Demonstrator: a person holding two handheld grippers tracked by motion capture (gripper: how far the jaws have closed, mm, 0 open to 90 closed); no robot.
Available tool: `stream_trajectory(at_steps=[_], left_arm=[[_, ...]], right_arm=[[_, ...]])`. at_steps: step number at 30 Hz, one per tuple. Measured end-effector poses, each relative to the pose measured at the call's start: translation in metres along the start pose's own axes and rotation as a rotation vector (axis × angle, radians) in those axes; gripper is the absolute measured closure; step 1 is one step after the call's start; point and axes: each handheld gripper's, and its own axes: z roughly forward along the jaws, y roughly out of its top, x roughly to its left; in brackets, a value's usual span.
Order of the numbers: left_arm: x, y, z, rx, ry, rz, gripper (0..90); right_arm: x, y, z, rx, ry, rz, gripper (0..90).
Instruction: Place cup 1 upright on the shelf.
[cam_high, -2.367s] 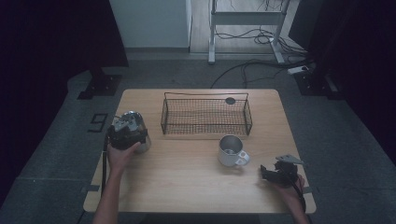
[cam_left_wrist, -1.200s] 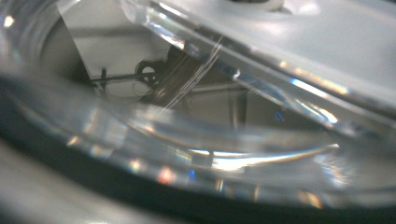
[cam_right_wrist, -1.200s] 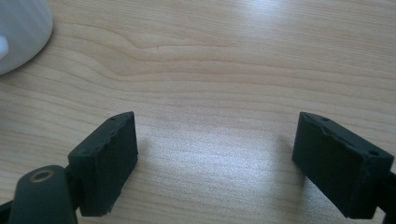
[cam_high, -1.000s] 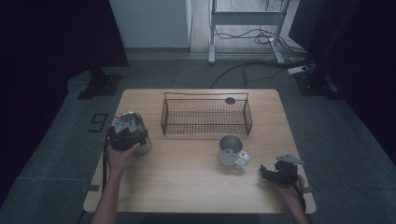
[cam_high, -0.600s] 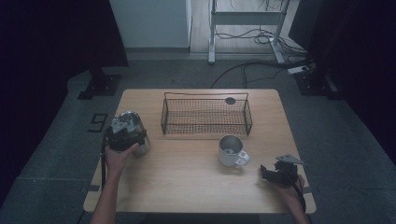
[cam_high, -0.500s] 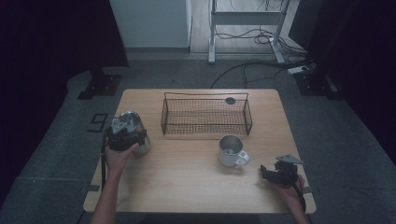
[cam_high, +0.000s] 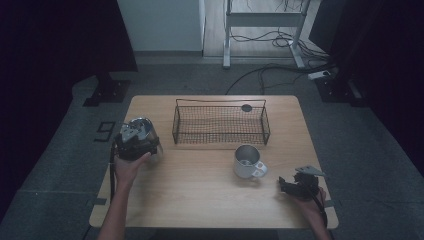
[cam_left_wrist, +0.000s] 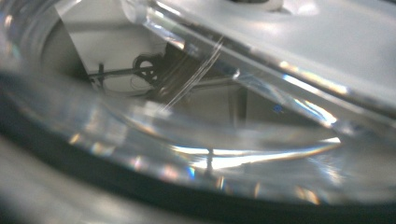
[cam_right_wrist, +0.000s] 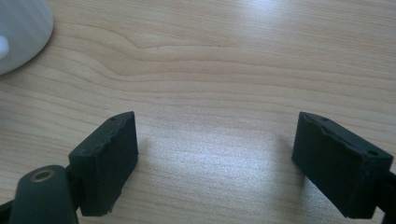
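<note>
Left gripper (cam_high: 136, 141), slightly – glass (cam_left_wrist: 201, 140) close-up

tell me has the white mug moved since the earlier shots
No. The white mug sits at the same spot just in front of the wire basket, toward its right end.

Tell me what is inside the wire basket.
The wire basket looks empty; bare table shows through its mesh. A small dark round mark lies behind it. The near wall's mesh could hide something small.
</note>
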Motion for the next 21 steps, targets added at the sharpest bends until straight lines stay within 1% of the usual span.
stream_trajectory(at_steps=[7,11,15,21], left_arm=[[-0.01,0.01,-0.002,-0.012,-0.011,0.018,4.0],[-0.014,0.013,-0.002,-0.016,-0.016,0.026,4.0],[-0.015,0.015,-0.003,-0.016,-0.023,0.026,4.0],[-0.02,0.018,-0.004,-0.023,-0.021,0.039,4.0]], right_arm=[[0.0,0.0,0.0,0.0,0.003,-0.002,14.0],[0.0,0.0,0.0,0.0,0.003,-0.002,14.1],[0.0,0.0,0.0,-0.001,0.004,-0.003,14.1],[0.0,0.0,0.0,-0.001,0.006,-0.005,14.1]])
